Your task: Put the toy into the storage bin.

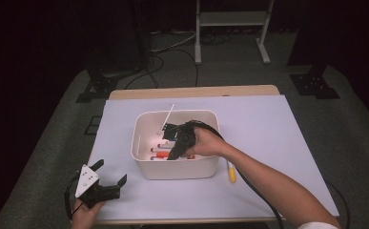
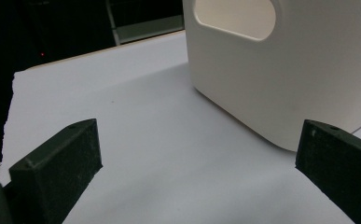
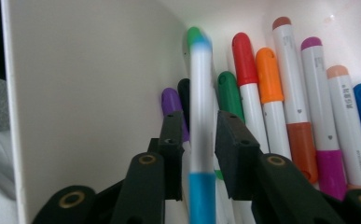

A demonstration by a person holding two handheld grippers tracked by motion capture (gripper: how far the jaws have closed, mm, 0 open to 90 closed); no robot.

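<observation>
A white bin stands mid-table with several coloured markers lying in it. My right gripper reaches down into the bin. In the right gripper view a blue-capped white marker stands blurred between the pads of my right gripper. A thin gap shows on its left side, so the jaws are slightly open around it. Beside it lie red, orange, green and purple markers, close to the bin wall. My left gripper rests open on the table at the front left, its jaws empty.
A yellow marker lies on the white mat just right of the bin. A thin white stick leans on the bin's far rim. The bin's side with a handle cut-out stands close ahead of the left gripper.
</observation>
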